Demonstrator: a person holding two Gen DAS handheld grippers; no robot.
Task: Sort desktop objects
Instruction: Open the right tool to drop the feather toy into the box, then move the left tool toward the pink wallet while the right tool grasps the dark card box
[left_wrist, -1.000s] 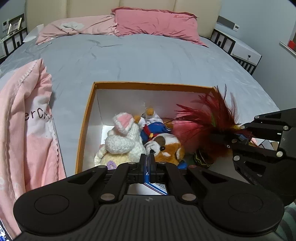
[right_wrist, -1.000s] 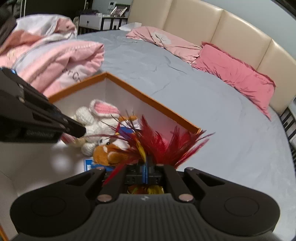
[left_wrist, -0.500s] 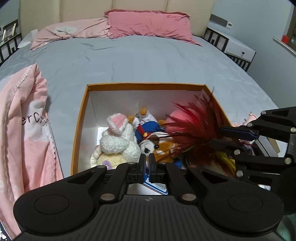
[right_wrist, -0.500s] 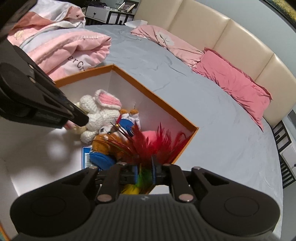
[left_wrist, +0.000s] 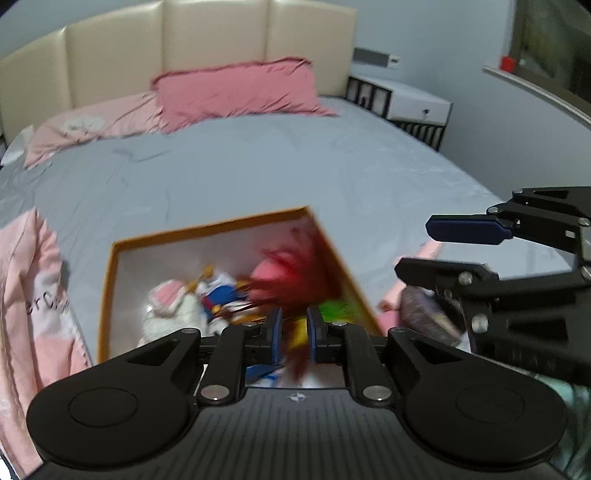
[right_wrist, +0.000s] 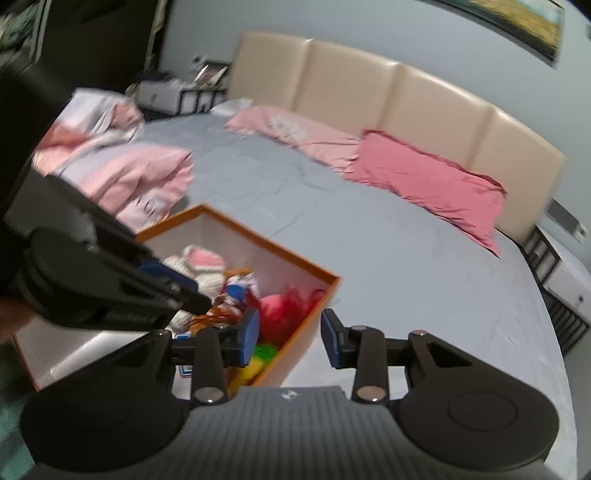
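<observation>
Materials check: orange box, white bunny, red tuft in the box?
Box: looks like stiff card, matte white inside, orange rim; straight thin walls. Bunny: seems knitted or plush yarn, a soft lumpy outline, though blurred. Red tuft: probably feathers, thin spiky strands fanning out; motion blur leaves it open.

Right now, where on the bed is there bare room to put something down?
Free: the grey sheet between the orange box and the pink pillows. Crowded: the box itself, full of plush toys and red feathers; the folded pink blanket borders its other side.
</observation>
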